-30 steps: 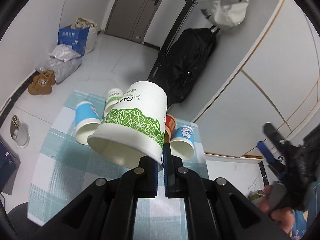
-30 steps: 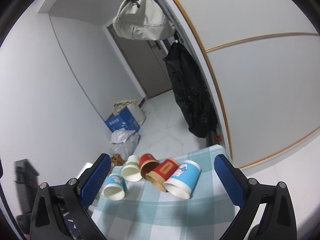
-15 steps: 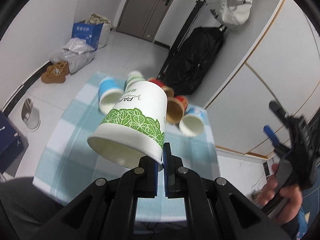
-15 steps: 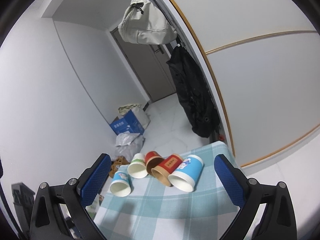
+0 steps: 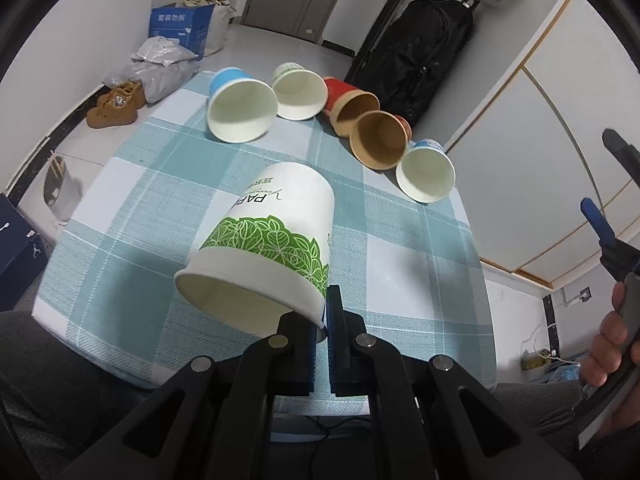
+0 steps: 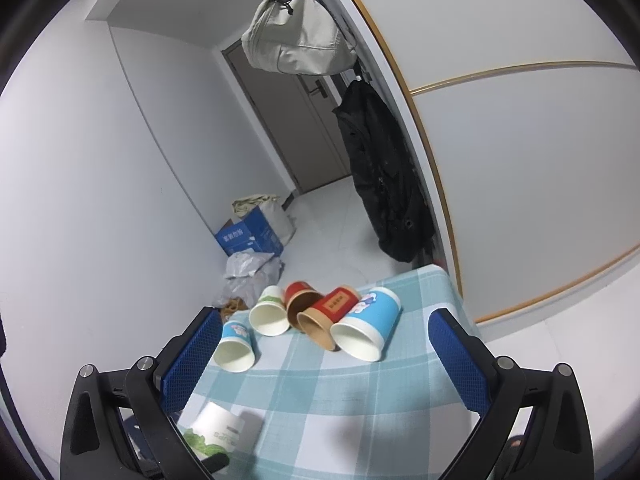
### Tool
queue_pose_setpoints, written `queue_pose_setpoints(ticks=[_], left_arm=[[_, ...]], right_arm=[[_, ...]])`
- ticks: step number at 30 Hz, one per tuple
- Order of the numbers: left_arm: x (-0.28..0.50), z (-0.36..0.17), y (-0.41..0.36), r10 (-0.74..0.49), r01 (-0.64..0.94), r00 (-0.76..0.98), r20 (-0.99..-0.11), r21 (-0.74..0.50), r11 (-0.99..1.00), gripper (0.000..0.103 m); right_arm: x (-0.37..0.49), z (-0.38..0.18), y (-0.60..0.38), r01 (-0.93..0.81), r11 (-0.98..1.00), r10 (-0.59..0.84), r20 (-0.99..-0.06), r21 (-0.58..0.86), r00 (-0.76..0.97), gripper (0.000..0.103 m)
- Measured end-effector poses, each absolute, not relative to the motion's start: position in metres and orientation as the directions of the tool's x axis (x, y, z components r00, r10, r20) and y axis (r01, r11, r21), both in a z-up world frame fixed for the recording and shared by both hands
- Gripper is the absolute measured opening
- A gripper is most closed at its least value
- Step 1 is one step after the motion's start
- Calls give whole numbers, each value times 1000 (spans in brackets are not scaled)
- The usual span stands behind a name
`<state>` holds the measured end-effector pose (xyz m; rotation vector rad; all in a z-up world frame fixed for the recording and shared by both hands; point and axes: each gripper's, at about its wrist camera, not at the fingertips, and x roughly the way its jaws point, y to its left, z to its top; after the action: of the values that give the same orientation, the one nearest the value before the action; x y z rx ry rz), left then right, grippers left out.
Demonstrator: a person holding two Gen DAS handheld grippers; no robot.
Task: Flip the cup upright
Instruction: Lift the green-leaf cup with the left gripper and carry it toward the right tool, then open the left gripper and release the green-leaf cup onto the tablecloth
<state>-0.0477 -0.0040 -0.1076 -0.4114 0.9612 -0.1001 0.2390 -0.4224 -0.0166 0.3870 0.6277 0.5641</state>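
My left gripper (image 5: 323,312) is shut on the rim of a white paper cup with green leaves (image 5: 268,240). It holds the cup tilted above the checked tablecloth (image 5: 384,264), base pointing away and down, mouth toward the camera. The cup also shows at the bottom left of the right wrist view (image 6: 214,432). My right gripper (image 6: 320,354) is open and empty, held above the table's near right side; it shows at the right edge of the left wrist view (image 5: 612,216).
Several paper cups lie on their sides in a row at the table's far edge: blue (image 5: 240,108), white-green (image 5: 300,90), red (image 5: 348,104), brown (image 5: 380,140), blue-white (image 5: 426,174). A black coat (image 5: 412,52) hangs beyond; boxes and bags sit on the floor.
My left gripper has tipped downward with the leaf cup, bringing the cup's base toward the tablecloth. The right gripper has shifted slightly closer to the table.
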Motion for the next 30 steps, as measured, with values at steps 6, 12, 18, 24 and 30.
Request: queue_pose_setpoints(ticks=[6,12,18,24,30], left_arm=[[-54,-116,-10,-277,-67,566,-776,-378,923,1],[-52,-128,-13,-313,-68,538,-782,-410,909,1],[-52,-128,-13,-363,-58,521,-773,-456,888,3],[-52,-127,-22,-378,-31,488,-787,-448,894,22],[-54,-122,-22,-359,-38,486,-797,-430,902,48]], right_arm=[[238,-17,-418,-378,792,593,-457,480,663,103],[237,-17,-417,-379,796,589,-461,471,664,103],[238,-18,-417,-376,798,586,-464,471,664,103],[237,-18,-416,-380,798,586,-457,467,669,103],[237,-18,-417,-378,798,585,-454,469,672,103]])
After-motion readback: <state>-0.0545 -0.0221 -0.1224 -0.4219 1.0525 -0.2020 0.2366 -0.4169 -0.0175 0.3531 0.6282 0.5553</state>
